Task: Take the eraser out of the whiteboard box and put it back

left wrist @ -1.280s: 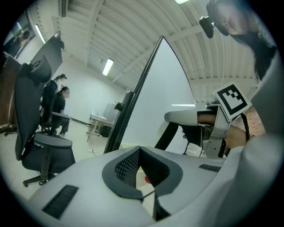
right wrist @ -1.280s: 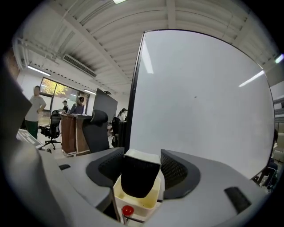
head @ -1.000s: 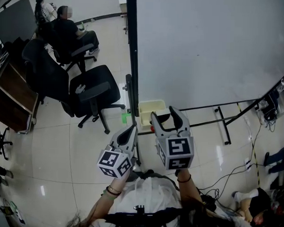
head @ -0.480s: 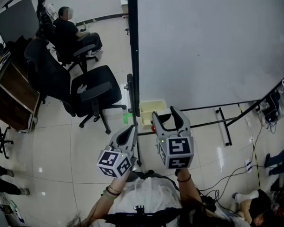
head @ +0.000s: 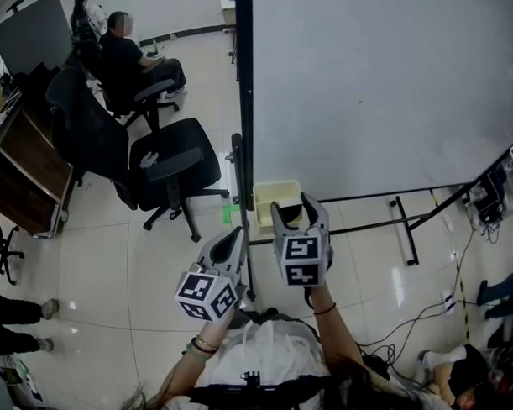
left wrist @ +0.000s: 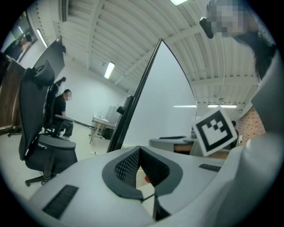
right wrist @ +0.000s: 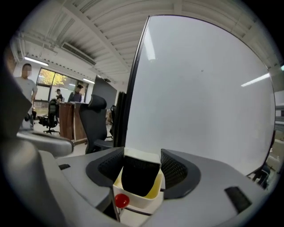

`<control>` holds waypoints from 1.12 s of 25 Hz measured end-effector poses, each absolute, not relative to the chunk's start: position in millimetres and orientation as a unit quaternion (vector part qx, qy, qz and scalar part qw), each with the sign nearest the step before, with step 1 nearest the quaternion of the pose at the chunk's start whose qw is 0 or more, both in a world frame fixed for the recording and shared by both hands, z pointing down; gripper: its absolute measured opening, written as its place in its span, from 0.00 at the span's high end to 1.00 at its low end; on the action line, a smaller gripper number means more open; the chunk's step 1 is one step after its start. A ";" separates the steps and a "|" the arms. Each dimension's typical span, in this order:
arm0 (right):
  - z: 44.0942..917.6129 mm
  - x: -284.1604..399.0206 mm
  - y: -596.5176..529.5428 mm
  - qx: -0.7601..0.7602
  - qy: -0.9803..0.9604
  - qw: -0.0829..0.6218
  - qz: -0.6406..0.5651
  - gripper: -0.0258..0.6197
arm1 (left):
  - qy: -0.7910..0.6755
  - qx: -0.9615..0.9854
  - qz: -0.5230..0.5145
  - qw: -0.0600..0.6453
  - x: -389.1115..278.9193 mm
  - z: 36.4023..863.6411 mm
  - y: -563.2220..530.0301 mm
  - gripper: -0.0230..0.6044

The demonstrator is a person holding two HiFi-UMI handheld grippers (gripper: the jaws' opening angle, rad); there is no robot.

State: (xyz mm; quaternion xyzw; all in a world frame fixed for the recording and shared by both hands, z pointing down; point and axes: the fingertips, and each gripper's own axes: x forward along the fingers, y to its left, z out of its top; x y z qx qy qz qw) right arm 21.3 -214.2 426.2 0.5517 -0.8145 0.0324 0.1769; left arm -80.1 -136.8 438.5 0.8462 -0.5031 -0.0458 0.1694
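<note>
My left gripper (head: 236, 235) is nearest: its jaws are pressed together with nothing between them, and it points level beside the right one. My right gripper (head: 297, 208) tilts slightly downward, with its jaws spread wide and gripping nothing. They flank the cream whiteboard box (right wrist: 140, 201). The black eraser (right wrist: 140, 175) stands inside the box, clear of both pads. The box hangs at the lower left corner of the whiteboard (head: 369, 95).

whiteboard (head: 378, 86) 1 | box (head: 263, 210) 1 | eraser (right wrist: 137, 175) 1 | claws 2: left claw (head: 237, 233), right claw (head: 296, 207)
</note>
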 end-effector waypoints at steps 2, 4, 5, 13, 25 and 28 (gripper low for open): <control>450.7 21.8 -219.4 0.558 -0.803 0.204 0.032 0.51 | -0.502 0.847 -0.045 0.170 -79.3 438.2 -135.6 0.99; 467.7 19.1 -219.0 0.554 -0.803 0.212 0.048 0.50 | -0.503 0.846 -0.045 0.169 -80.3 438.1 -134.5 0.99; 472.6 17.5 -218.6 0.552 -0.806 0.205 0.060 0.46 | -0.505 0.845 -0.044 0.169 -81.6 438.5 -134.3 0.99; 375.8 50.8 -182.1 0.585 -0.810 -0.015 0.019 0.96 | -0.513 0.841 -0.043 0.169 -86.2 440.0 -129.3 0.99; 382.7 42.0 -153.2 0.554 -0.827 0.014 0.097 0.96 | -0.491 0.853 -0.034 0.172 -66.4 443.6 -124.2 0.99; 387.9 40.7 -153.4 0.552 -0.827 0.019 0.102 0.96 | -0.489 0.855 -0.033 0.172 -64.7 443.4 -123.2 0.99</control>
